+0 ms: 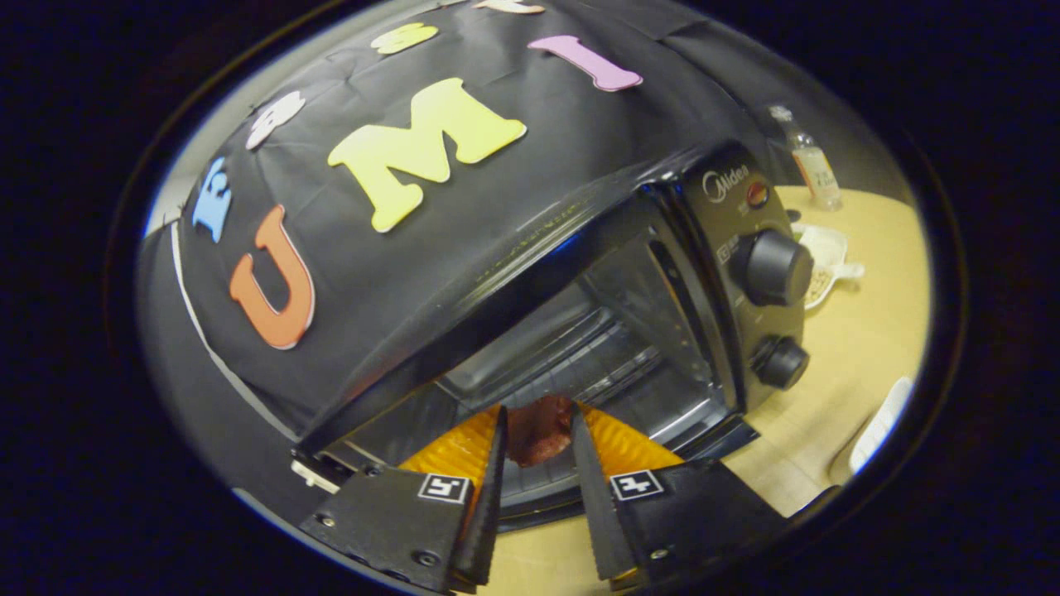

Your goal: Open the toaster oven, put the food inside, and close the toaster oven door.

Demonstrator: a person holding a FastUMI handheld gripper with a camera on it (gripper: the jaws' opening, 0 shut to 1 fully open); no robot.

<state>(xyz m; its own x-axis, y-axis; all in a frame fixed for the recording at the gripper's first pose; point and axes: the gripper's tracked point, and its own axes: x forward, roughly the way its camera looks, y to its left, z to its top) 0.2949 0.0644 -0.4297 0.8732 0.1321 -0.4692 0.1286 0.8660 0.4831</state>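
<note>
The oven (580, 273) stands open on the bench (861, 348), its door (530, 497) dropped forward under the tool (538, 430), so the step in hand looks like the middle one: carrying the food in. The tool is clamped on the food (538, 429), a dark reddish-brown lump held between the two fingers (493, 463) near their tips, with both pressing its sides. The lump sits at the mouth of the oven, over the door and just short of the rack (571, 364) inside. The whole view is tilted, so the tool seems to be held at a slant to the oven. As I judge it, the next move calls for pushing the food further in over the rack, keeping it clear of the upper edge of the opening, lowering it until the rack bears it, then parting the fingers and drawing back before the door can be lifted shut. A lump this soft-looking may stick to a finger on release. The bench is pale wood; beside the oven, past its two knobs (778, 266), lie a white dish (828, 248) and a clear bottle (813, 165), and a white object (882, 422) lies nearer the tool. Black cloth walls the booth behind
</note>
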